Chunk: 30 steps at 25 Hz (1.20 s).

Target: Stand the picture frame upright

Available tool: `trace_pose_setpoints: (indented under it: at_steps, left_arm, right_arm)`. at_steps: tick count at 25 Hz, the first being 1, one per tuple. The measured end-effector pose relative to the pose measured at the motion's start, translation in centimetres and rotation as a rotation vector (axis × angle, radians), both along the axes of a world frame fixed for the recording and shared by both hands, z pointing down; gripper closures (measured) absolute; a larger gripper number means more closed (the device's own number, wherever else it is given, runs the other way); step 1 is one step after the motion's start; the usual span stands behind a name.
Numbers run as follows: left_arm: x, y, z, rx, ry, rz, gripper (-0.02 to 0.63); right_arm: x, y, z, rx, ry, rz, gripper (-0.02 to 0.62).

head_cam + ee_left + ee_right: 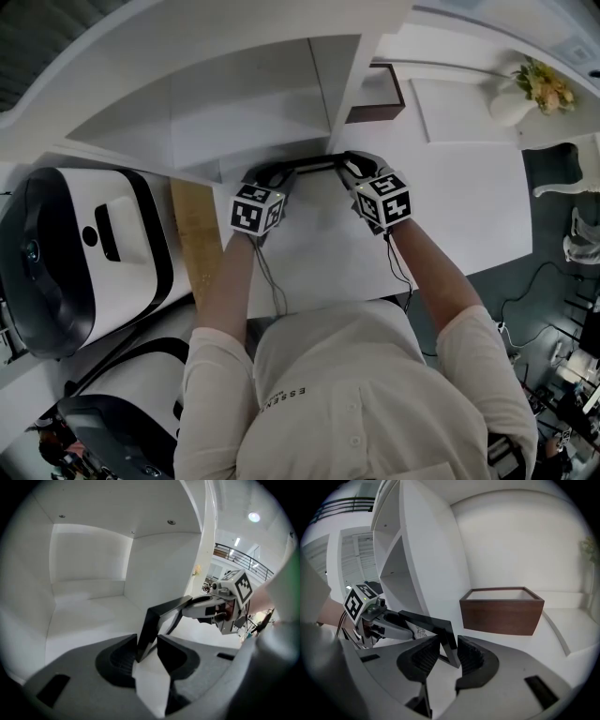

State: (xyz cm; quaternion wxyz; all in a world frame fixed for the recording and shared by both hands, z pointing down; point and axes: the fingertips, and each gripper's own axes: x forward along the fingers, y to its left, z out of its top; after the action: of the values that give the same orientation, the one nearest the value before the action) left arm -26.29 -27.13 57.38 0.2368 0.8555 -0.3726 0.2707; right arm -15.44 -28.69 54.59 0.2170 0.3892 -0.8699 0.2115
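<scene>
Two tongs are on one thing. My left tongs [147, 649] pinch the left end of the picture frame [314, 166], and my right tongs [449, 652] pinch its right end. Both are partly closed, with the black rim squeezed between the pads. I hold it at both ends so it cannot tip or twist while I set it up straight. The frame seems to rest its bottom edge on the white desk [459, 187]. It is just in front of the open white shelf [244, 103], right between my two hands. It looks almost upright, leaning back a little. It is black with a thin rim, and a small line drawing shows inside it. A dark leg sticks out behind it, and I think that leg should hold it up once I let go
</scene>
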Motion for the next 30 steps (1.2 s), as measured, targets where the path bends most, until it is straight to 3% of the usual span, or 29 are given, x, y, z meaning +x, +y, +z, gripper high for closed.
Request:
trace_pose_setpoints:
  at_steps: [5,8,16,20,24,28,30]
  left_arm:
    - [-0.4,0.2,-0.1,-0.017,0.056,-0.036,0.478]
    - [-0.9,0.4,-0.2,-0.022,0.08,-0.057,0.368]
    - [-3.0,2.2,-0.4,0.047,-0.013,-0.152,0.359]
    - [-2.5,3.7,-3.3,0.095,0.098,-0.144,0.361]
    - [-2.8,5.4,-5.8,0.147,0.086,-0.15,0.399]
    - [-2.5,7.1,-8.5,0.221,0.058,-0.164,0.549]
    - [-2.1,8.0,-9.9,0.258,0.057,-0.169,0.604]
  right_arm:
    - [0.5,0.3,0.0,-0.002,0.017,0.016,0.467]
    - [0.4,0.7,0.1,-0.008,0.02,-0.001,0.394]
    - [0.6,2.3,-0.3,-0.001,0.065,0.018,0.377]
    - [1.1,3.7,-0.9,-0.002,0.08,0.017,0.379]
    - [1.4,5.9,-1.2,0.007,0.112,-0.021,0.406]
    - [2.2,6.9,-3.6,0.086,0.094,0.019,0.55]
    - [2.5,7.4,-5.4,0.136,0.07,0.027,0.569]
